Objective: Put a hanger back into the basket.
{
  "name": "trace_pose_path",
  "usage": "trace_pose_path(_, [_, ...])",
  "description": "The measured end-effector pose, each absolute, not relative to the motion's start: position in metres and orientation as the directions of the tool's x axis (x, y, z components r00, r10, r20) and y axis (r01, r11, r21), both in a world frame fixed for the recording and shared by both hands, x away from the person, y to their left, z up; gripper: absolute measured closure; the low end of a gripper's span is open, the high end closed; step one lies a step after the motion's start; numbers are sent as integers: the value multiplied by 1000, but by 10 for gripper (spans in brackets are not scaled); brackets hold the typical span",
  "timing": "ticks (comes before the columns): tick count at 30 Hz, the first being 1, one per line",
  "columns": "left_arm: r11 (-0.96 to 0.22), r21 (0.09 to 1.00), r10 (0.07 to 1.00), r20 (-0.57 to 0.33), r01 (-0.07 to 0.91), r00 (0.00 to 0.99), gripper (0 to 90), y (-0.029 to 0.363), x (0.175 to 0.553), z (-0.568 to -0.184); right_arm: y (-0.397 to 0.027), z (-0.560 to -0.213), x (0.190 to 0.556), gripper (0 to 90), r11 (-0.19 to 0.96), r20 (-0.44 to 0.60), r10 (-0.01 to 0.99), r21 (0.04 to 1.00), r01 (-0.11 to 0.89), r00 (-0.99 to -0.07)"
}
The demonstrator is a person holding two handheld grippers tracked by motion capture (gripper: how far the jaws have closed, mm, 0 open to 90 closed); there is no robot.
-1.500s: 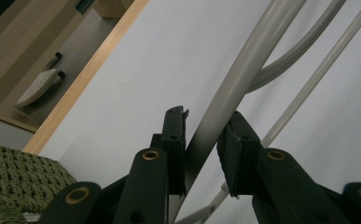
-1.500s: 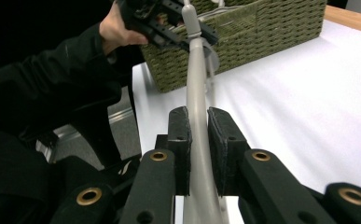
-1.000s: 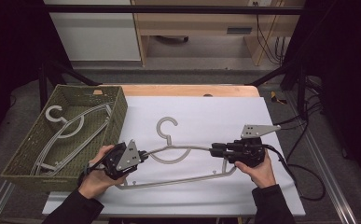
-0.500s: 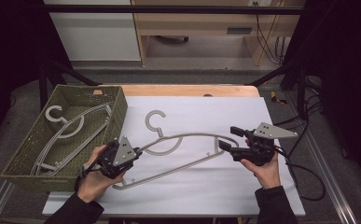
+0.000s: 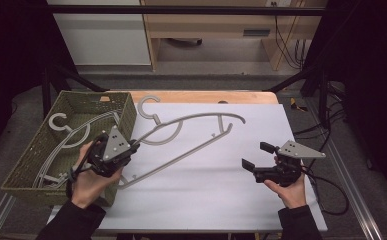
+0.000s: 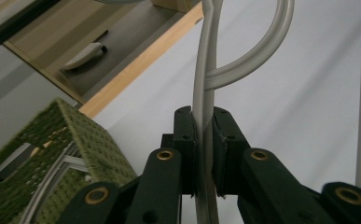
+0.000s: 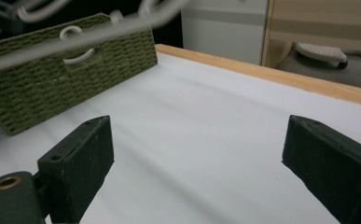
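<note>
Holding, left claw (image 5: 131, 148): I clamp the grey hanger (image 5: 191, 131), raised beside the basket (image 5: 36, 155).
Right claw (image 5: 253, 156): just opened wide, nothing between, over the table (image 5: 221, 200).

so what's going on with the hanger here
A person is moving a grey hanger toward the green basket, which already holds other hangers. The left tool is clamped on one end of it and carries it alone. The right tool has just been opening, with nothing between its jaws, above the white table.
</note>
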State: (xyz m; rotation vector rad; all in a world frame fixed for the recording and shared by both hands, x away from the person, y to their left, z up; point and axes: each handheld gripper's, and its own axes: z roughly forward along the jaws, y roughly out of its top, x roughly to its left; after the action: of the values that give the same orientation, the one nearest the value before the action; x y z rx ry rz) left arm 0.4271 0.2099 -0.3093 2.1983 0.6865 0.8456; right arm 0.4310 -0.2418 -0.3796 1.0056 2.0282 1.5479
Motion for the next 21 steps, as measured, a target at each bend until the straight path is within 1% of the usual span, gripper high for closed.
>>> trace_pose_path(10, [-560,787,755,358,256,549,814,255,438,-291,-242,-391,433,64,137,110,773,933,334,-625])
trace_pose_path(18, [-537,793,799,370,287,474,814,293,447,-284,-243,-393,433,51,132,102,802,930,342,-588])
trace_pose_path(21, [-522,796,818,364,306,446,814,306,449,-284,-243,-394,433,50,145,93,800,928,342,-593])
